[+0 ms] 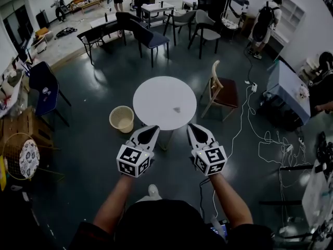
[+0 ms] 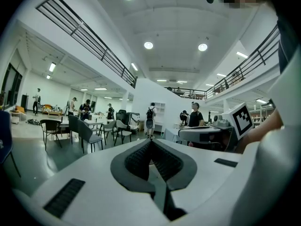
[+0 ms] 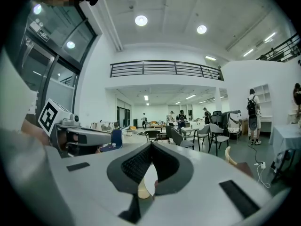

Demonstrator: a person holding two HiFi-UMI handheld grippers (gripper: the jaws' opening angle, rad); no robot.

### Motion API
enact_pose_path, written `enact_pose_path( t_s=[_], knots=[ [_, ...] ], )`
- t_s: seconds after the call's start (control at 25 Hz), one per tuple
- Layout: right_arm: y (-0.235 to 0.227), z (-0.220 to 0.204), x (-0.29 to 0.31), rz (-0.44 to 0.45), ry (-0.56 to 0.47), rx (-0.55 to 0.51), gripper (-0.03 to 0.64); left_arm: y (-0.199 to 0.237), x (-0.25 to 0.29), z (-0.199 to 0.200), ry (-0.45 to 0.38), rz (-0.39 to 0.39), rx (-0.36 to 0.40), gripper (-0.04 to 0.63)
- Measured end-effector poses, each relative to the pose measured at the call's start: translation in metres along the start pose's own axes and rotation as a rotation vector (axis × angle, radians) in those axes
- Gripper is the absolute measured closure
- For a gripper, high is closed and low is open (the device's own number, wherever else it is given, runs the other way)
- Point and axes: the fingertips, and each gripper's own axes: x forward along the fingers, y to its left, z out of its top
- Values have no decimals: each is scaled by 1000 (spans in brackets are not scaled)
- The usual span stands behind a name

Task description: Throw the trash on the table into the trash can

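A small dark scrap of trash (image 1: 177, 109) lies on the round white table (image 1: 156, 95), toward its near right side. The beige basket-like trash can (image 1: 122, 119) stands on the floor at the table's near left. My left gripper (image 1: 151, 130) and right gripper (image 1: 195, 129) are held side by side above the table's near edge, short of the scrap. In the left gripper view the left gripper (image 2: 151, 141) has its jaws meeting with nothing between them. The right gripper (image 3: 151, 145) is shut and empty in its own view too; both views look level across the room, not at the table.
A wooden chair (image 1: 221, 90) stands right of the table and a blue chair (image 1: 44, 90) at the far left. White cables (image 1: 250, 124) trail over the floor on the right. More chairs, tables and people (image 1: 265, 22) fill the back of the room.
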Motion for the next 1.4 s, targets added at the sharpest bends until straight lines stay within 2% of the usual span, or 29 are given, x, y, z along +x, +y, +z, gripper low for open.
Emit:
enact_pose_path(
  t_s=[0.28, 0.6, 0.92, 1.4],
  knots=[
    [-2, -21, 44, -32, 45, 13, 598, 45, 16, -20, 33, -28, -33, 584],
    [-11, -58, 80, -46, 140, 31, 598, 71, 35, -41, 78, -59, -62, 584],
    [-18, -81, 112, -43, 195, 32, 598, 102, 48, -63, 103, -54, -106, 584],
    [-58, -103, 151, -41, 228, 49, 598, 123, 85, -83, 130, -29, -132, 584]
  ],
)
